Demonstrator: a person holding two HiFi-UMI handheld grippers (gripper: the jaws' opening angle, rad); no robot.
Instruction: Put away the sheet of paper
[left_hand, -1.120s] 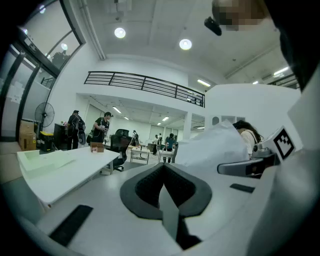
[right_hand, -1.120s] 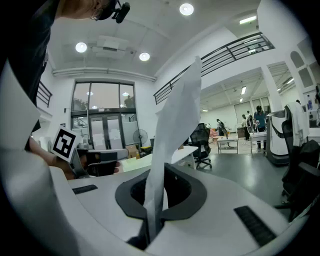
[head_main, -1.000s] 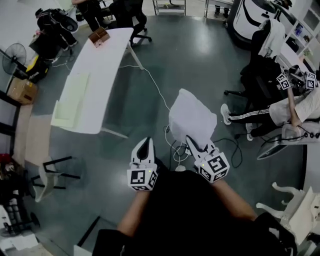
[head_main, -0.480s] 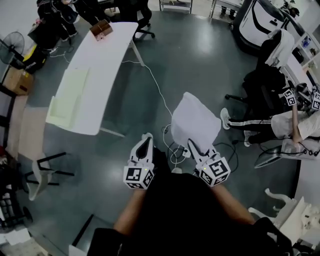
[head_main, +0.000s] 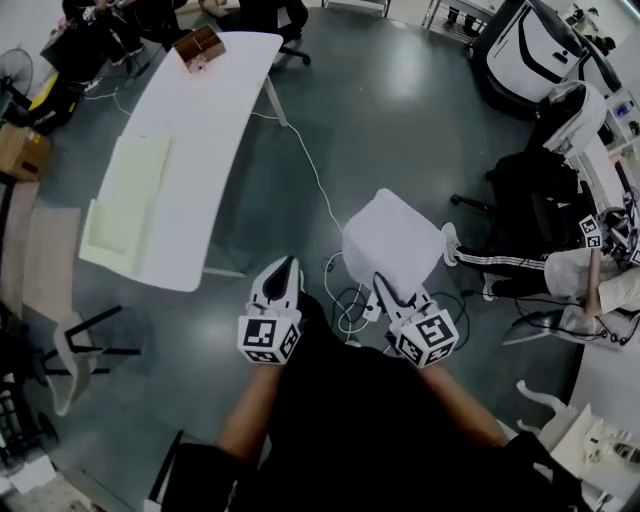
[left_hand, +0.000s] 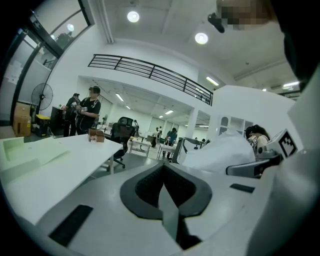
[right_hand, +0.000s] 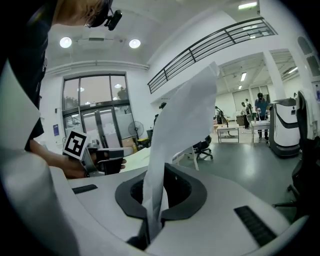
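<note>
While the right hand-held gripper (head_main: 383, 288) is clenched on the near edge of the sheet of paper (head_main: 393, 243), the sheet juts out ahead of it, bowed and held in the air above the grey floor (head_main: 400, 120). In the right gripper view the white sheet rises from between the closed jaws and curls away to the far side, with the jaws pressing on it from both sides.

The left hand-held gripper (head_main: 283, 268) is just to the left of the right one. Its jaws are clenched together with nothing between them. Both point away from the person's body.

A long white desk (head_main: 205, 120) stands well apart from the sheet, at the far left. Pale green panels (head_main: 125, 200) lie on its near end and a small brown box (head_main: 198, 46) sits at its far end. A thin white cable (head_main: 312, 170) runs over the floor from the desk to a tangle of cables (head_main: 345, 300) below the two hand-held grippers. At the right a seated person (head_main: 540, 265) in striped trousers is near the sheet.
</note>
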